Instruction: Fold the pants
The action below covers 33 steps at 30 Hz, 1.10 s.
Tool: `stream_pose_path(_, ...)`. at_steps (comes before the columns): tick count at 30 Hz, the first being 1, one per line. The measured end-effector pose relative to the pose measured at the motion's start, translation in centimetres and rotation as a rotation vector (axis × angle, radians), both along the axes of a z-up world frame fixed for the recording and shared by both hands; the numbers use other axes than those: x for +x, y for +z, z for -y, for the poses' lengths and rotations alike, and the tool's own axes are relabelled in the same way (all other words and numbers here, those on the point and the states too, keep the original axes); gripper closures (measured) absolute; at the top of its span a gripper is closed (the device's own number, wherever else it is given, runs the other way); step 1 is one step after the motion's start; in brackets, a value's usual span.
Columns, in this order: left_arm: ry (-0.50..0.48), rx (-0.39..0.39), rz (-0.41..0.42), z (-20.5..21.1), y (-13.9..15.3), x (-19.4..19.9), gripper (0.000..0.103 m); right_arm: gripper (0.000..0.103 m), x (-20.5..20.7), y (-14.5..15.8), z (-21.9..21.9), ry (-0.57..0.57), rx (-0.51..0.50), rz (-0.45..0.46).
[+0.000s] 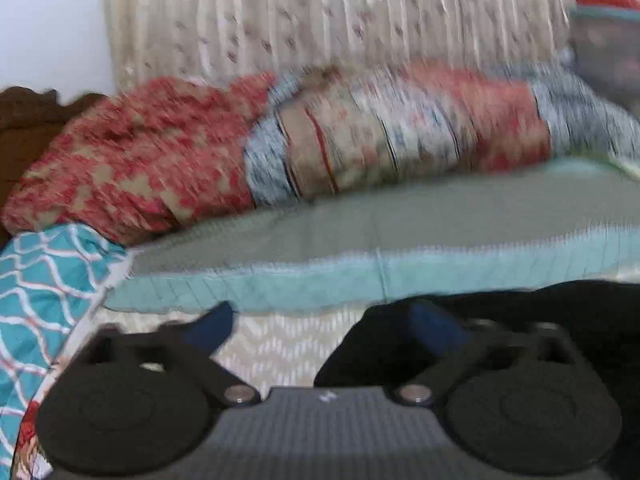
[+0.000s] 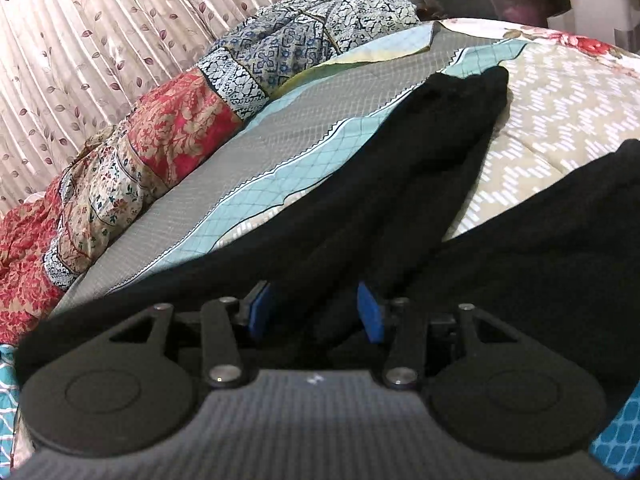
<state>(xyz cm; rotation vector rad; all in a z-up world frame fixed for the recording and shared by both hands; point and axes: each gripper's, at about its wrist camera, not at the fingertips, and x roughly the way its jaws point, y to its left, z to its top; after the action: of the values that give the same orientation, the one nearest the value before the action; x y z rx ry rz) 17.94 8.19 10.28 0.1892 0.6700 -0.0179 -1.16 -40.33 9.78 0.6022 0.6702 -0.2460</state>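
Note:
The black pants point(image 2: 400, 184) lie spread on the bed, one leg stretching away toward the far side, another dark fold point(image 2: 560, 240) at the right. My right gripper point(image 2: 316, 308) sits low over the pants with black cloth bunched between its blue pads point(image 2: 370, 312); the jaws stand partly apart around the cloth. In the left wrist view, which is blurred, my left gripper point(image 1: 320, 326) is open, its jaws wide apart. Its right finger point(image 1: 434, 326) lies against the pants' edge point(image 1: 520, 320); its left finger point(image 1: 210, 326) is over bare bedspread.
The bedspread point(image 2: 568, 92) is beige with white dashes, bordered by teal and grey bands point(image 1: 360, 240). A rolled patchwork quilt point(image 1: 280, 148) lies along the far side before a pleated floral curtain point(image 2: 80, 40). A teal lattice cloth point(image 1: 40, 280) lies at the left.

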Motion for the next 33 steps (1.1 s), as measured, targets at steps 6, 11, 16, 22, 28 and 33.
stream_pose_path(6, 0.087, -0.157, -0.162, -3.9, -3.2, 2.1, 0.003, 0.053, -1.3, 0.8, 1.5, -0.033, -0.046, -0.006)
stream_pose_path(11, 0.025, -0.035, -0.206, -2.6, -5.8, 4.3, 0.0, 0.053, 0.5, 2.7, 5.7, -0.078, -0.133, 0.02)
stream_pose_path(16, -0.091, -0.016, -0.277, -0.5, -8.0, 6.9, 0.0, 0.038, 7.7, 4.3, 10.2, -0.058, -0.221, 0.009)
stream_pose_path(22, -0.131, 0.041, -0.281, 2.1, -9.6, 8.7, 0.024, 0.032, 17.8, -0.4, 14.5, -0.13, -0.148, -0.182)
stream_pose_path(28, -0.226, 0.194, -0.211, 5.7, -9.3, 7.6, 0.094, 0.093, 21.7, -5.6, 15.0, -0.257, -0.188, -0.282)
stream_pose_path(33, -0.101, 0.03, -0.058, 2.7, -4.5, 8.0, 0.094, 0.092, 21.2, 0.7, 17.6, -0.328, -0.098, 0.01)
